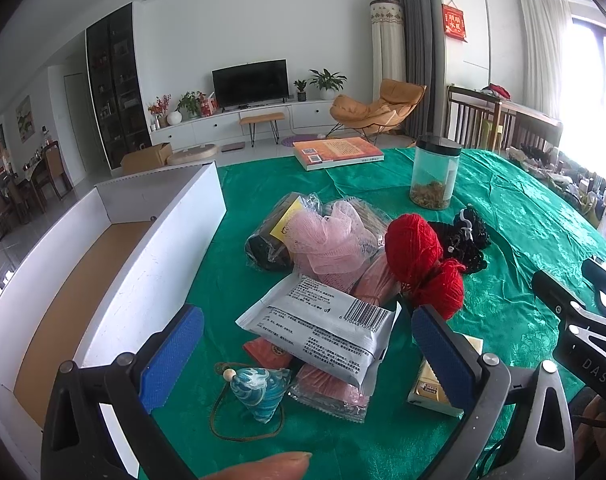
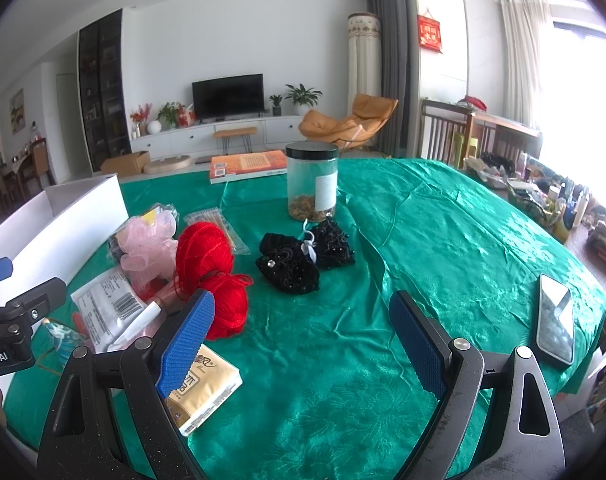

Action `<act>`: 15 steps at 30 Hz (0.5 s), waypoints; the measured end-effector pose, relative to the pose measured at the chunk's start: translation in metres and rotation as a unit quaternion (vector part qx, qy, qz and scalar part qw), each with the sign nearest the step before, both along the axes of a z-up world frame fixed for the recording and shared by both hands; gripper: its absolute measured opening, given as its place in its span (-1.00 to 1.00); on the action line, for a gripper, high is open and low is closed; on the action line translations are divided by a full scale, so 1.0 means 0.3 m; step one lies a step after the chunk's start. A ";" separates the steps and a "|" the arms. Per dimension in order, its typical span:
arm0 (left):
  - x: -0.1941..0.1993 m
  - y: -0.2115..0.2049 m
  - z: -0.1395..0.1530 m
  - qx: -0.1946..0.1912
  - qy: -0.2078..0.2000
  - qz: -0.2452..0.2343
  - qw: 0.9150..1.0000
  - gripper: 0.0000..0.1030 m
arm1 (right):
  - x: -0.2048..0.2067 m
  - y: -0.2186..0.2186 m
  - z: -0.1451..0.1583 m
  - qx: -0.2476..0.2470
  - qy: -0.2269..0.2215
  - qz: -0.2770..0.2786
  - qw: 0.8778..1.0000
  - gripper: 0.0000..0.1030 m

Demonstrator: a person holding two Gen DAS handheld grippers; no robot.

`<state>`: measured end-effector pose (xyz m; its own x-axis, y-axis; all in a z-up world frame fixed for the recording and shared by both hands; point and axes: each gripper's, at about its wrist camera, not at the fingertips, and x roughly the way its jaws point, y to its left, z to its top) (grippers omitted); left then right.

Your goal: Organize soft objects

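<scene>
Both grippers are hovering over the green tablecloth [image 2: 383, 240], and the heap of soft things is piling up around the red yarn [image 1: 415, 252], two balls of it sitting one against the other. The left gripper [image 1: 307, 344] is standing with its blue pads spread wide and gripping nothing, a white barcoded packet [image 1: 323, 332] lying on the heap in the gap between them. The right gripper [image 2: 303, 340] is likewise gaping wide open over bare cloth, holding nothing at all. Just left of the yarn a pink mesh puff [image 1: 331, 240] is resting on clear plastic packets, with a dark wrapped bundle [image 1: 267, 244] beyond it. Right of the yarn, a black beaded pouch [image 2: 303, 258] is lying apart from the heap. Nearer the camera than the yarn, a blue wave-patterned cone on a cord [image 1: 261, 392] is sitting at the heap's edge, and a yellow tissue pack [image 2: 203, 388] is lying partly behind the right gripper's left pad. Far left of the yarn the white box [image 1: 143, 264] is standing open, its brown floor showing. Behind the yarn a clear jar with a black lid [image 2: 311, 180] and an orange book [image 2: 247, 166] are crowding the far side, and a phone [image 2: 555, 324] is lying well off to the right.
</scene>
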<state>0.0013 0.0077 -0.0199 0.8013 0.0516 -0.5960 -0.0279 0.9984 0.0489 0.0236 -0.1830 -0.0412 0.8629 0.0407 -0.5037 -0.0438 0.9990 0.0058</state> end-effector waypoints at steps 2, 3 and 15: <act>0.000 0.000 0.000 0.000 0.000 0.000 1.000 1.00 | 0.001 -0.001 0.008 0.000 0.000 0.000 1.000 0.77; 0.002 -0.002 -0.001 0.000 0.001 0.000 1.000 1.00 | 0.003 -0.001 0.012 0.000 0.000 0.000 1.000 0.77; 0.009 -0.003 -0.012 0.001 0.008 0.001 1.000 1.00 | -0.001 0.011 -0.018 0.000 0.002 0.002 1.000 0.77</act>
<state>0.0040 0.0067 -0.0235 0.7913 0.0542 -0.6090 -0.0284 0.9982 0.0520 0.0232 -0.1797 -0.0466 0.8606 0.0436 -0.5074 -0.0469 0.9989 0.0063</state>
